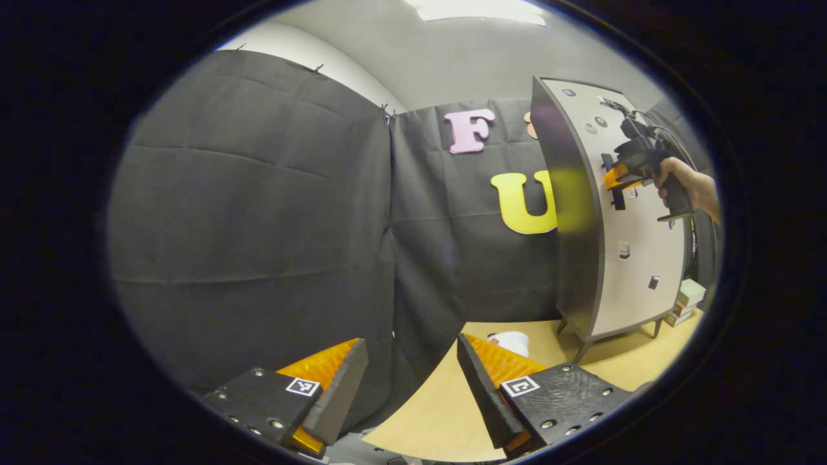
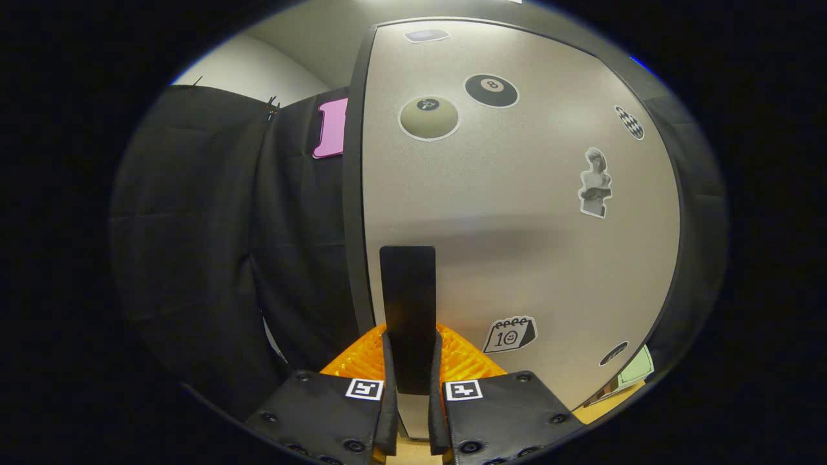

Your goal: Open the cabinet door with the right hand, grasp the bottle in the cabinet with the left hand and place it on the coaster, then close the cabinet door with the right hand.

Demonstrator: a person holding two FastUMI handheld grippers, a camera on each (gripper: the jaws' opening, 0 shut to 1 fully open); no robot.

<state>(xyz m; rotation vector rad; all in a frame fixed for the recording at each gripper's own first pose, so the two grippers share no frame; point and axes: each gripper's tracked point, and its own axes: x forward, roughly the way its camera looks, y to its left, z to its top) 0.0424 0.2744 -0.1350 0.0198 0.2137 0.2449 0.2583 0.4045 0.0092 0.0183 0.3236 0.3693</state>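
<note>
**Cabinet door held by its handle; bottle not yet reached**

Left to right, with the cabinet taken as landmark. Left of the cabinet, the left gripper is held over the near edge of the wooden table, its fingers spread wide and holding nothing. Between it and the cabinet's foot a white, rounded object is seen on the table; whether this is the coaster cannot be told. On the cabinet's front, the door is a flat, stiff, sticker-covered panel, and it appears closed or nearly so. The dark upright handle sits near the door's left edge. The right gripper is clenched on this handle, one finger pressed to each side.

The door is judged rigid and light, swinging on a hinge; the handle is the proper hold, and its smooth faces may slip if pulled at an angle. The bottle is taken to be behind the door. The left gripper is judged clear of the door's swing. Small boxes lie right of the cabinet, near its foot.
</note>
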